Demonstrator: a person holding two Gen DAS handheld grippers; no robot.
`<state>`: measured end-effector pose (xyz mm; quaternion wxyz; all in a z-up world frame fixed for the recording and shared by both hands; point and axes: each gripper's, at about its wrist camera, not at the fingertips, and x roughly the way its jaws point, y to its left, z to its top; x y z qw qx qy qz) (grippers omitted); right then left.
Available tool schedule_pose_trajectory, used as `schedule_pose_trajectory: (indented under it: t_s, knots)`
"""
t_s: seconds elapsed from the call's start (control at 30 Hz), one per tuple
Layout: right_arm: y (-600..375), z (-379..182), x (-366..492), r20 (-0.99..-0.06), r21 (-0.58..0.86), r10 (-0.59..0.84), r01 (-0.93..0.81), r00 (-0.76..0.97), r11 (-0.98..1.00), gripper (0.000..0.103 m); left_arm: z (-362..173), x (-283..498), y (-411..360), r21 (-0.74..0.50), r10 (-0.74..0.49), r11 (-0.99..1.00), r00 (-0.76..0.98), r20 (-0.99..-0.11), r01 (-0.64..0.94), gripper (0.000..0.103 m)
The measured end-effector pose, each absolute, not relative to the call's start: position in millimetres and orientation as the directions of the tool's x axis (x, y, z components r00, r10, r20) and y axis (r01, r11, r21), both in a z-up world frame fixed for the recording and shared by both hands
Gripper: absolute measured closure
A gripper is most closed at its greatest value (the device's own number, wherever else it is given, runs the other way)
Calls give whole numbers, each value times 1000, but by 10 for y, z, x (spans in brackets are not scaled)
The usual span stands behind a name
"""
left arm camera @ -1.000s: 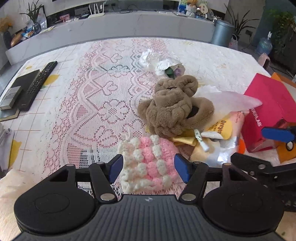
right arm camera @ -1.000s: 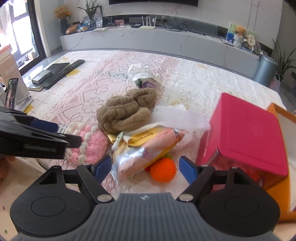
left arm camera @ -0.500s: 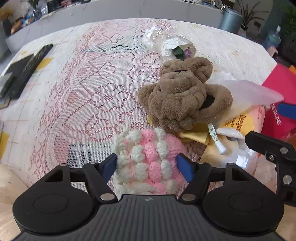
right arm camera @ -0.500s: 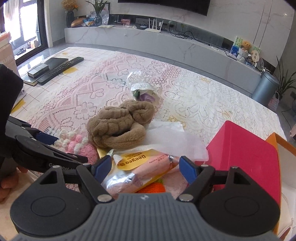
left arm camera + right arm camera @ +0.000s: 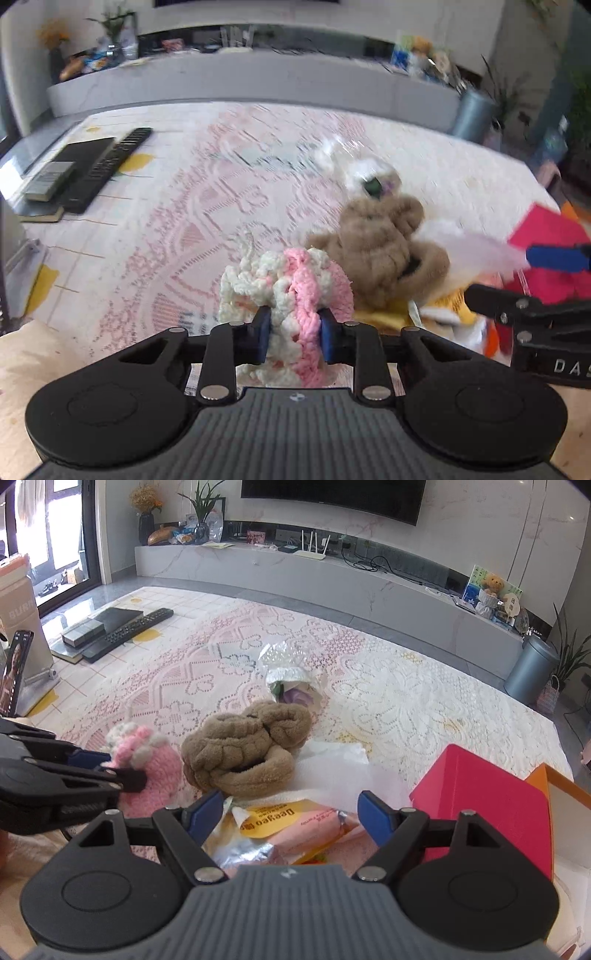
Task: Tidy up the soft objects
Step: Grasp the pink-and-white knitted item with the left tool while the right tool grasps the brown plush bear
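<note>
A table covered in a white and pink lace tablecloth (image 5: 388, 701) holds a small heap of soft things near its front edge. The left gripper (image 5: 293, 334) has just been closing, and its blue pads now pinch a pink and cream crocheted yarn piece (image 5: 286, 284), squeezing it into a bunched fold between them. From the right wrist view the same yarn piece (image 5: 147, 755) sits at the left end of the heap, with the left gripper (image 5: 110, 766) clamped on it.

Just beside the yarn piece, touching it, lies a brown plush braided headband (image 5: 243, 751). Behind the headband is a crinkled clear plastic wrap holding a purple fabric flower (image 5: 291, 690). In front of the headband lies a clear packet with a yellow label and pink contents (image 5: 291, 829); the label reads "Deegeo", seen upside down. The right gripper (image 5: 291, 812) hovers over this packet with its jaws spread wide, gripping nothing. A sheet of white tissue paper (image 5: 340, 764) lies between the headband and a bright pink lidded box (image 5: 491, 805), which stands at the right, next to an orange box (image 5: 554, 786).

Far to the left on the table, well apart from the heap, rest a black remote control (image 5: 138, 627) and a flat black device (image 5: 118, 616). In the left wrist view, white letters "DAS" show on the right gripper's black arm (image 5: 546, 325).
</note>
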<state>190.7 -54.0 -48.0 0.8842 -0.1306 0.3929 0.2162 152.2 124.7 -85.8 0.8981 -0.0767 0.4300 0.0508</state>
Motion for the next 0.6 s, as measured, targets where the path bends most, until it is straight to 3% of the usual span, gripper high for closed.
schedule_pose_trajectory:
  t_s: [0.23,0.6]
  knots:
    - [-231,-522,2110,-750,-37,309,-502,586,864,13,-794,1758,1456,-80,92,968,633,-769,-238,73]
    - [43,-791,2449,-786,0,284,-459,549,888,9,-1046,1813,1581,-133,60,954,608,-791,-268,73]
